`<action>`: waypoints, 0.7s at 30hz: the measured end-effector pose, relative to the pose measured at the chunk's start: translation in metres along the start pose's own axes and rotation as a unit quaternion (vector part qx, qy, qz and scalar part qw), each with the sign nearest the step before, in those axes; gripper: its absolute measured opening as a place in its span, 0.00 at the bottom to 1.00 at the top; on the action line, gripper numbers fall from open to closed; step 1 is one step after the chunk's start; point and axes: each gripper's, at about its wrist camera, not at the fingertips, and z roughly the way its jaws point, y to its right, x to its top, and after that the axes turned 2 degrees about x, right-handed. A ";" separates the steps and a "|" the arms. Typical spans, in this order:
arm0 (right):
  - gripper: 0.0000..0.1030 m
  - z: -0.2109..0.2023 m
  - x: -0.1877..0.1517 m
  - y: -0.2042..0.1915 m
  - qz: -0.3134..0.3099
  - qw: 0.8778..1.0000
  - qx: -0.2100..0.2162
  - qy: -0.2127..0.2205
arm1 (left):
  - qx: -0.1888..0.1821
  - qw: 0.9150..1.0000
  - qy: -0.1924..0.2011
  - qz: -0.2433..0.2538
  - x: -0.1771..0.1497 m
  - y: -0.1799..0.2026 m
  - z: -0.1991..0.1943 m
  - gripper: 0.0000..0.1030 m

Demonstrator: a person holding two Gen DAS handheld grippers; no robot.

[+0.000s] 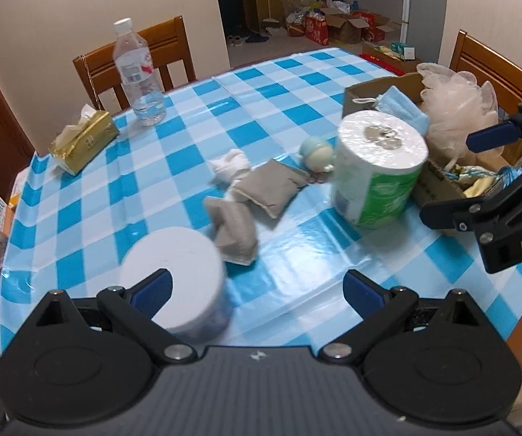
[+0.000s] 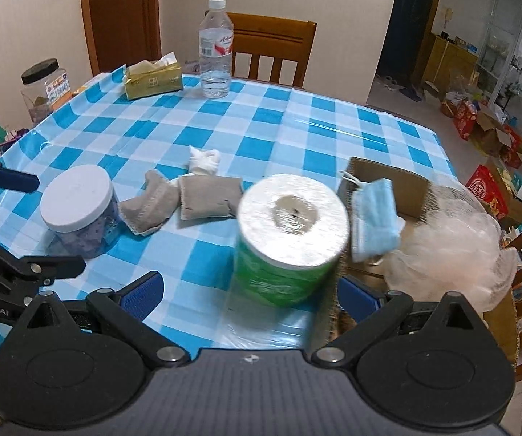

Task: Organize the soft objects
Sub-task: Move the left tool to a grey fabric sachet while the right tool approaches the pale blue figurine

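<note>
A toilet paper roll (image 1: 379,167) in green wrap stands on the checked table next to a cardboard box (image 1: 438,185); it also shows in the right wrist view (image 2: 290,236), between my right gripper's open fingers. The box (image 2: 399,185) holds a blue face mask (image 2: 375,218) on its rim and a pale mesh bath sponge (image 2: 453,247). Two grey pouches (image 1: 268,187) (image 1: 233,232) and a white cloth wad (image 1: 230,163) lie mid-table. My left gripper (image 1: 257,289) is open and empty beside a white-lidded jar (image 1: 177,279). My right gripper (image 2: 248,294) is open.
A water bottle (image 1: 138,72) and a gold tissue pack (image 1: 83,141) stand at the far side. A small blue toy (image 1: 317,154) lies by the roll. Wooden chairs (image 2: 271,49) surround the table (image 2: 297,134). A black-lidded jar (image 2: 44,89) stands off the left edge.
</note>
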 end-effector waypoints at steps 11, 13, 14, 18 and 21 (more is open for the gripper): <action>1.00 0.011 0.037 -0.013 -0.015 1.000 0.002 -0.008 | -0.006 1.000 0.013 -0.014 -0.001 -0.041 0.010 0.97; 1.00 0.018 0.048 -0.007 -0.023 1.000 0.009 -0.008 | 0.000 1.000 0.014 -0.020 0.001 -0.041 0.014 0.97; 1.00 0.022 0.053 -0.004 -0.026 1.000 0.013 -0.010 | 0.005 1.000 0.013 -0.023 0.003 -0.041 0.017 0.97; 1.00 0.041 0.077 0.011 -0.029 0.999 0.025 -0.009 | 0.017 0.999 0.008 -0.032 0.013 -0.039 0.026 0.97; 1.00 0.058 0.092 0.023 -0.027 0.999 0.038 -0.012 | 0.032 0.999 0.008 -0.026 0.021 -0.035 0.033 0.97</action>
